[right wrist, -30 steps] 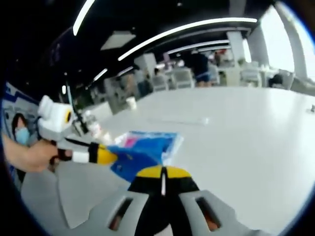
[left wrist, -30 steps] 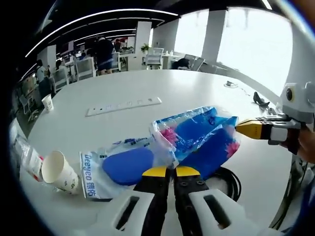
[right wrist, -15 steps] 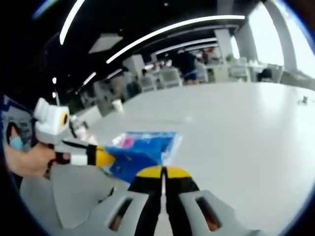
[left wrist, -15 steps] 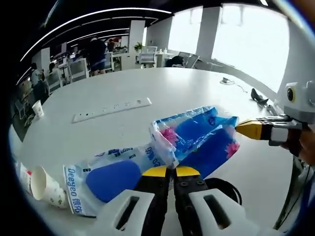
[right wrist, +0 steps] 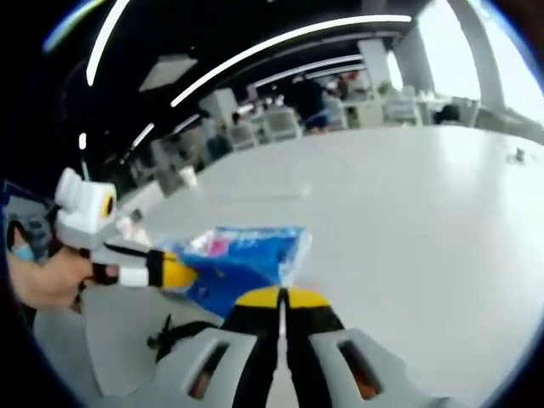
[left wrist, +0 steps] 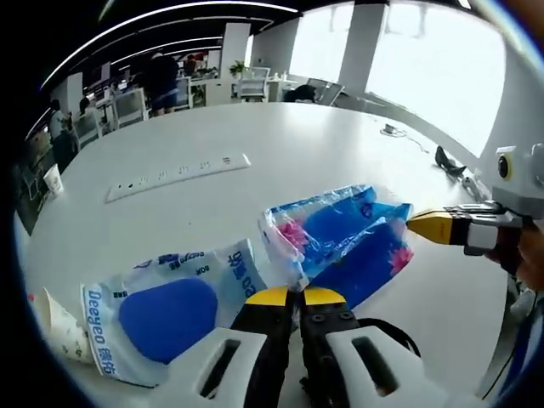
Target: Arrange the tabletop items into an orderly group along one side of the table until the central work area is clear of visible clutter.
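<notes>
Table (left wrist: pixel 297 153) white, round | power strip (left wrist: pixel 176 171) on it | office chairs (left wrist: pixel 127 106) behind

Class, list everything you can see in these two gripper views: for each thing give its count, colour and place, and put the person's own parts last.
Table: one, white, round, under everything.
Blue packet: one, blue with pink marks, held between both grippers above the table.
White packet: one, white with a blue patch, lying near the table edge.
Paper cup: one, white, on its side beside the white packet.
Power strip: one, white, flat at mid table.
Black cable: one, black, looped under the blue packet.
Left hand-held gripper: one, black and yellow, jaws together on the blue packet.
Right hand-held gripper: one, black and yellow, jaws together on the blue packet's other end.
Hand: one, on the left gripper's handle.
</notes>
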